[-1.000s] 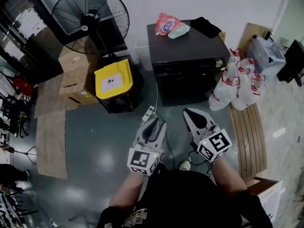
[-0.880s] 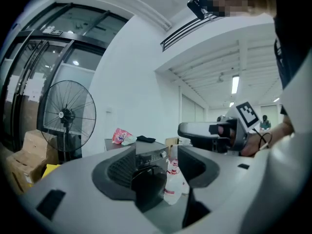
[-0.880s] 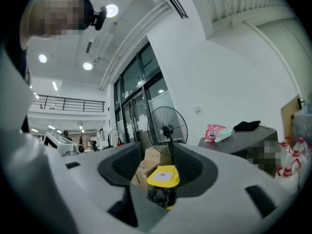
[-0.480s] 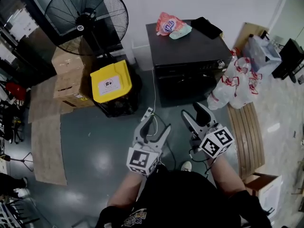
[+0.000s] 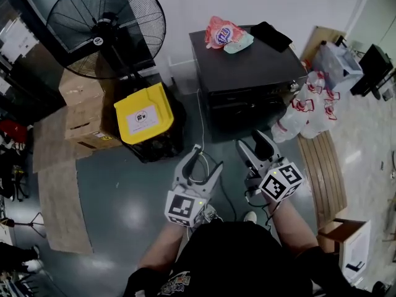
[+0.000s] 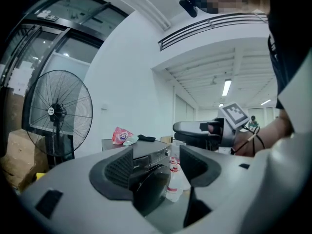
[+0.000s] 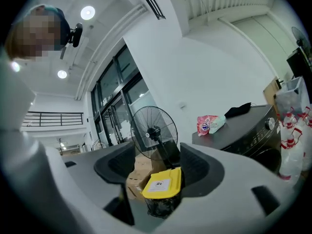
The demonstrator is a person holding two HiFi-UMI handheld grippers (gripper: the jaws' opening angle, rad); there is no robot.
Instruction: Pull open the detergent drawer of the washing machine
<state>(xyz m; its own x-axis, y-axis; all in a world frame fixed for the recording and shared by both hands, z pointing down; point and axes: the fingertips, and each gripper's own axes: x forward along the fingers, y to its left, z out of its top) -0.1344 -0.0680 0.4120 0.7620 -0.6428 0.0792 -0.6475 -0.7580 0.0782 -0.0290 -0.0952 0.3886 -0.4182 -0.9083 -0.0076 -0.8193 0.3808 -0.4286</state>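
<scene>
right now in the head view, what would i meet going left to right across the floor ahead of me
flattened cardboard → yellow-lidded bin → washing machine → plastic bottles

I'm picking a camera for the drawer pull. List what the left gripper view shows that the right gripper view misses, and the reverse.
Left gripper view only: the right gripper, whose empty jaws have just been opening. Right gripper view only: the yellow bin, in plain sight. Both: the fan and the pink bag on the washing machine.
</scene>
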